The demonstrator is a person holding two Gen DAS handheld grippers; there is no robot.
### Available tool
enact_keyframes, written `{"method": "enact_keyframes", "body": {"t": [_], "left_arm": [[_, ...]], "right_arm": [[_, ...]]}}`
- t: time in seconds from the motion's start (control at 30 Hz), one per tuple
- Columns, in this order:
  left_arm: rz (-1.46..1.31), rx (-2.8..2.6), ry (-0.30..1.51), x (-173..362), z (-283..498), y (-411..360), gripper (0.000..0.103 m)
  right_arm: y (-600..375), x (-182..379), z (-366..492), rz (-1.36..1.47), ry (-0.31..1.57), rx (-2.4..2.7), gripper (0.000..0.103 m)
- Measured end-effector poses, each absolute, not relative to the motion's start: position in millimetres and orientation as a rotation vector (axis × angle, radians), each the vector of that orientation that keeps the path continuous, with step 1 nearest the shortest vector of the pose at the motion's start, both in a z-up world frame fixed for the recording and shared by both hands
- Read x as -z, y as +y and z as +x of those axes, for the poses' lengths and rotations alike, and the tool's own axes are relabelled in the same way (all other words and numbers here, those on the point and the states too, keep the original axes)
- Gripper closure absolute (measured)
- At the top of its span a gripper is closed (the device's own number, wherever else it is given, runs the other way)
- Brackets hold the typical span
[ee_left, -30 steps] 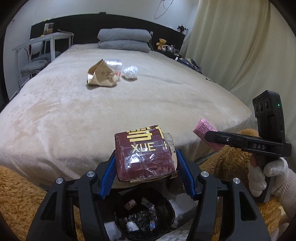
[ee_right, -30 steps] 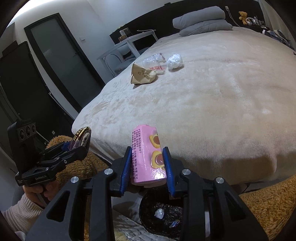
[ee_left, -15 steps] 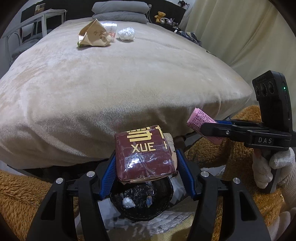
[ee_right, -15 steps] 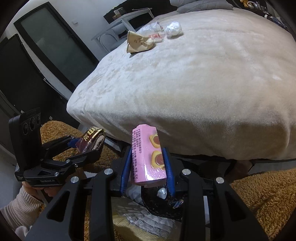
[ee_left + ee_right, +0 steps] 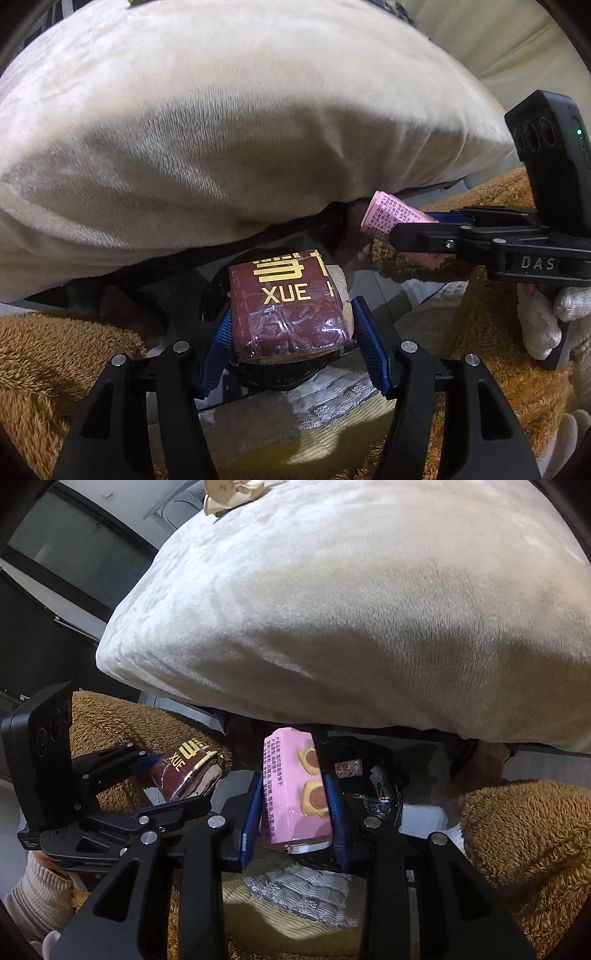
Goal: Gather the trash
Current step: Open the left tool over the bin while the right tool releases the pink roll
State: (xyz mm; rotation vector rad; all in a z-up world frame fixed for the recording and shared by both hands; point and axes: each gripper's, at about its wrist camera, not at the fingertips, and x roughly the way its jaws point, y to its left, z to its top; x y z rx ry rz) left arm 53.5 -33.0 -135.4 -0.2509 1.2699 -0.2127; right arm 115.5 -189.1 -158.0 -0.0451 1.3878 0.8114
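Both grippers dropped from bed level toward bin (image 5: 384, 775). Left gripper (image 5: 291, 328) clamps maroon pack (image 5: 288, 310) by sides; right gripper (image 5: 291, 808) clamps pink carton (image 5: 291, 794). Both light, crushable, over bin.

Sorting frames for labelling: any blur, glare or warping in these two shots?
Left wrist: the bed bulges from fisheye, slightly motion-soft; glare on the maroon packet's film. Right wrist: same bulge, dark corners; pink box sharp, bin shadowed.
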Motion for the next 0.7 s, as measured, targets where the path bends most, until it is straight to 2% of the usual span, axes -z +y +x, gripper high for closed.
{"method": "enact_keyframes", "body": {"t": [0.7], "left_arm": [[-0.283, 0.233, 1.495, 177, 66, -41, 0.042]], "right_arm": [[-173, 210, 127, -0.093, 1.605, -0.750, 0.067]]}}
